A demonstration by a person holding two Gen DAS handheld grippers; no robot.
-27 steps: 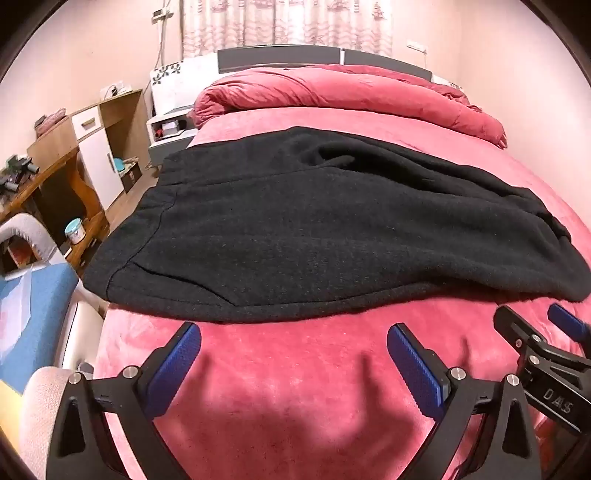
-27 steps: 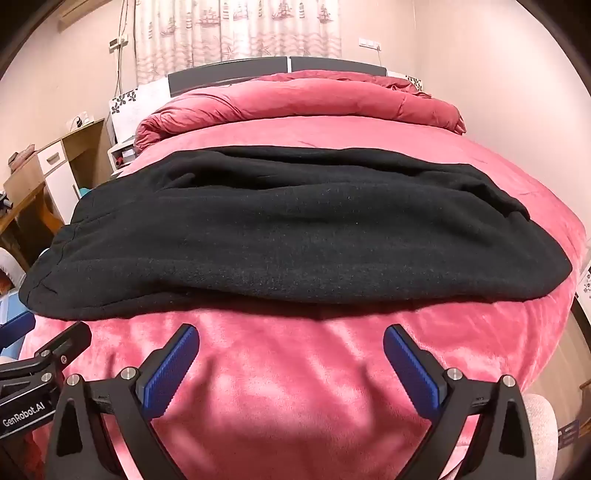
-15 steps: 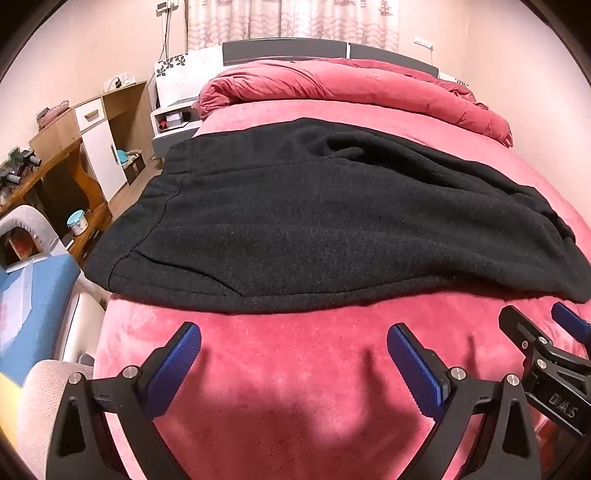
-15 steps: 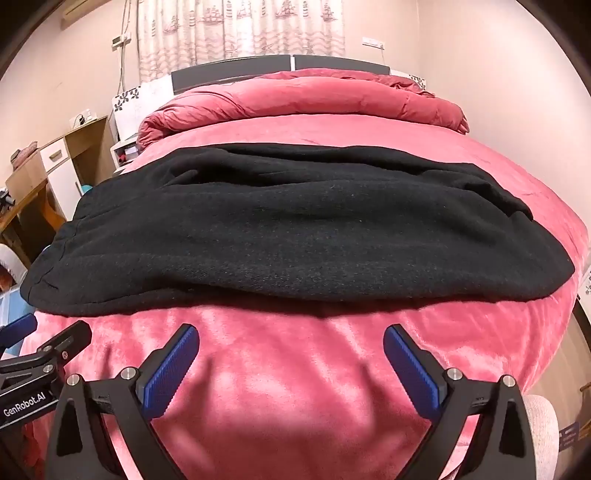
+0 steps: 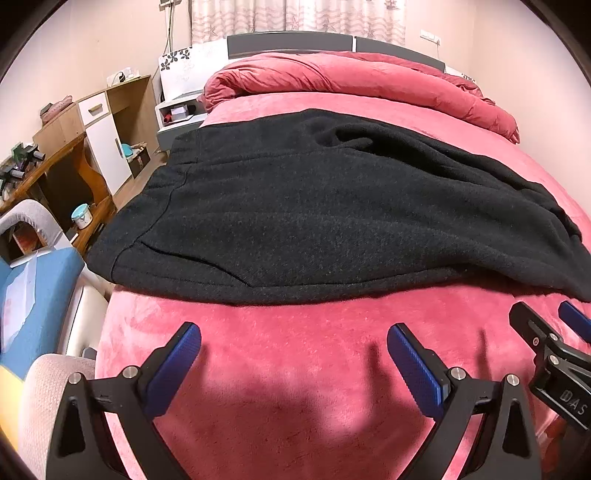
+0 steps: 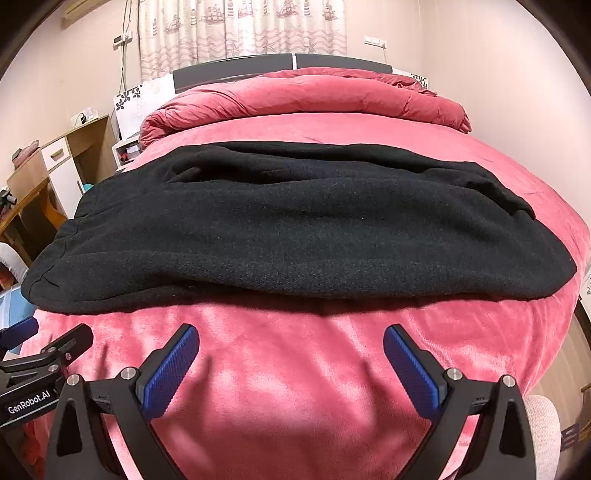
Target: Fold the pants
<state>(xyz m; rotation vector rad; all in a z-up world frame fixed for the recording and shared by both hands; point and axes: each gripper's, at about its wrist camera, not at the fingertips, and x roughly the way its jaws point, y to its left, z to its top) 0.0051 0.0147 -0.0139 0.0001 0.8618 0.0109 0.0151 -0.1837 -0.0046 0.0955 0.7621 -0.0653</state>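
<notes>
While the fuzzy black pants (image 5: 332, 214) lie spread flat across the soft pink bed (image 5: 295, 369), the left gripper (image 5: 293, 354) and right gripper (image 6: 291, 354) hang wide apart, holding nothing.

A home bedroom: pink-blanketed bed (image 6: 295, 369), rolled duvet (image 6: 303, 96), patterned curtains (image 6: 240, 29), wooden desk (image 5: 55, 166).
</notes>
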